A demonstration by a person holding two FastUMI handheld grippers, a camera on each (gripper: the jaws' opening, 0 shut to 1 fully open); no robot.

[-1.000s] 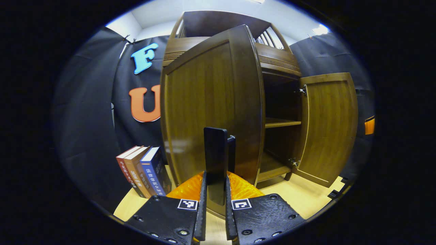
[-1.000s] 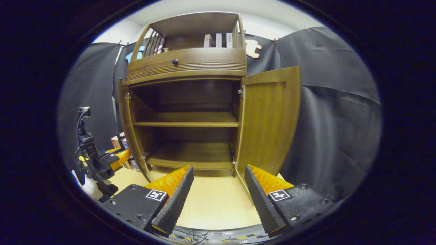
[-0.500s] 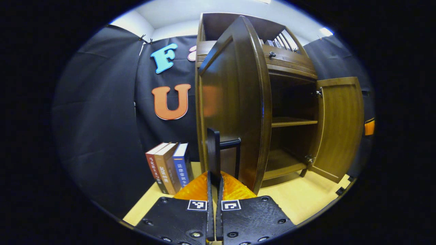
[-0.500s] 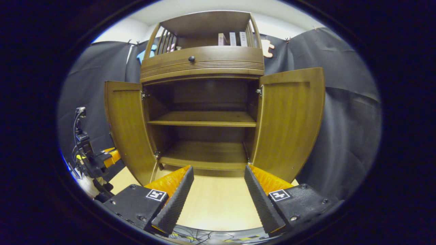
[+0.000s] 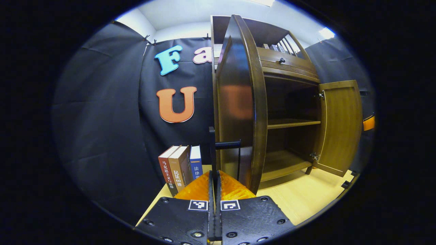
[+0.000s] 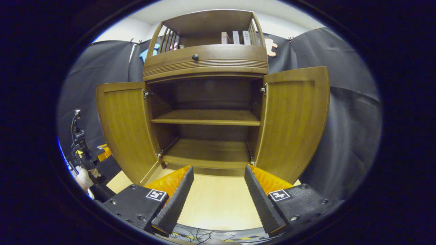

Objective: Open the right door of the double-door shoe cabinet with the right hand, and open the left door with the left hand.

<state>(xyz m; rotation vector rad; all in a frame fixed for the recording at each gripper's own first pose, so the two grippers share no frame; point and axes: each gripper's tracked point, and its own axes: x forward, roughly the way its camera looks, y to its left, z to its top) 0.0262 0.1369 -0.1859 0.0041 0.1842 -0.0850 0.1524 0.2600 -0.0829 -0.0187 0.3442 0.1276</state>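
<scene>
Shoe cabinet (image 6: 206, 64) stands on the floor (image 6: 218, 204) against the booth wall. Left door (image 6: 124, 127) and right door (image 6: 294, 120) both swung wide, shelves exposed. Left tongs (image 5: 214, 177) closed on the left door's handle (image 5: 226, 145). Right tongs (image 6: 218, 190) apart, holding nothing. Books (image 5: 178, 168) stand beside the cabinet.

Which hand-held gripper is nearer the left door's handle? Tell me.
Left. The left hand-held gripper sits shut at the black handle on the left door; the right hand-held gripper hangs open before the cabinet's middle.
</scene>
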